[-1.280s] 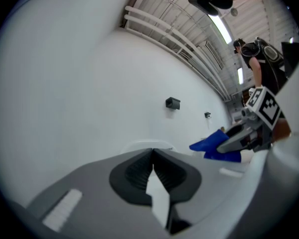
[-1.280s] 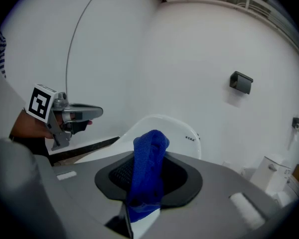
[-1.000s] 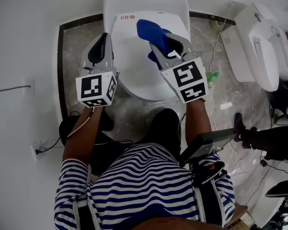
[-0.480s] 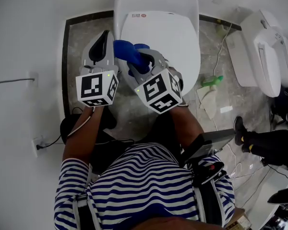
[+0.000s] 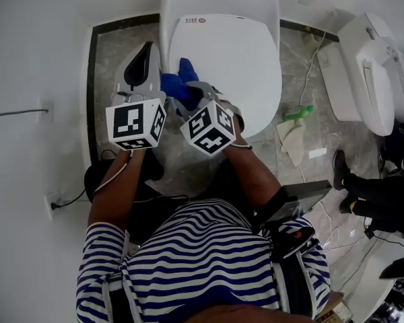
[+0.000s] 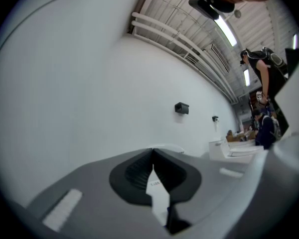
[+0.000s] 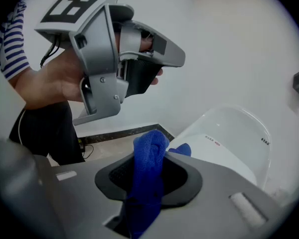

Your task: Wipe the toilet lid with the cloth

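The white toilet lid (image 5: pixel 225 59) is down, and it shows again in the right gripper view (image 7: pixel 224 141). My right gripper (image 5: pixel 188 93) is shut on the blue cloth (image 5: pixel 176 83) and holds it at the lid's left edge. In the right gripper view the cloth (image 7: pixel 145 183) is bunched between the jaws of the right gripper (image 7: pixel 152 141) and stands up past them. My left gripper (image 5: pixel 147 51) hovers just left of the toilet over the floor, shut on nothing. The left gripper view shows the left gripper (image 6: pixel 152 156) against a white wall.
A second toilet (image 5: pixel 370 66) stands at the right. A green bottle (image 5: pixel 297 115) and a pale rag (image 5: pixel 293 140) lie on the marble floor between the two toilets. Cables run to a wall socket (image 5: pixel 52 208) at the left. A person's shoe (image 5: pixel 338 167) is at the right.
My right gripper has swept the cloth leftward across the lid, from its middle to its left edge, close to the left gripper. The left gripper has stayed put.
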`<state>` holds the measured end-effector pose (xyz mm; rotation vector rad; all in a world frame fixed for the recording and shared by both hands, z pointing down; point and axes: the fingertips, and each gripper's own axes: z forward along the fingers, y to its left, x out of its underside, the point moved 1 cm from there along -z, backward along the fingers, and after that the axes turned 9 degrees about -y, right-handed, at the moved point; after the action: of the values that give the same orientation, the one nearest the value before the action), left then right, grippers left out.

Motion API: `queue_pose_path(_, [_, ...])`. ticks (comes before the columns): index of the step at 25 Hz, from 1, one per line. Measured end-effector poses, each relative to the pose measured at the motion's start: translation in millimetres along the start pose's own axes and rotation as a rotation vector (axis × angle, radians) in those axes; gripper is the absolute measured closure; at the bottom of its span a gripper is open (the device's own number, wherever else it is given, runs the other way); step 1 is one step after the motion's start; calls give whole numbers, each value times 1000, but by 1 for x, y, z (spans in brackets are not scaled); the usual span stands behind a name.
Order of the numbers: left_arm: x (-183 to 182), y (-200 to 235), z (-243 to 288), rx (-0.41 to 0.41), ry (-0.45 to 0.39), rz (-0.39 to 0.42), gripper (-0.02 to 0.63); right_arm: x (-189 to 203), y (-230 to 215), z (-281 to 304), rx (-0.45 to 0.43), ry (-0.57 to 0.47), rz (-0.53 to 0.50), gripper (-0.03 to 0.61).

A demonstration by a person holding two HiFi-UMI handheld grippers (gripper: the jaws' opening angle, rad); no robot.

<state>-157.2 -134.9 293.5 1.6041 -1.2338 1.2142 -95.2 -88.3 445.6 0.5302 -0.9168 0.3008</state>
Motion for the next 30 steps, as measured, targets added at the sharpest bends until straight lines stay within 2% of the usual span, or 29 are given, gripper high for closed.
queue_pose_path(6, [1, -3, 2, 7, 1, 1, 612, 13, 2, 5, 0, 45, -15, 462])
queue_pose_path(13, [2, -13, 7, 20, 0, 0, 612, 23, -15, -7, 41, 43, 8, 462])
queue_pose_path(22, [9, -36, 16, 53, 13, 2, 612, 57, -66, -49, 164, 53, 106, 462])
queue_pose_path(30, [14, -51, 23, 68, 24, 8, 612, 103, -115, -95, 292, 74, 207, 462])
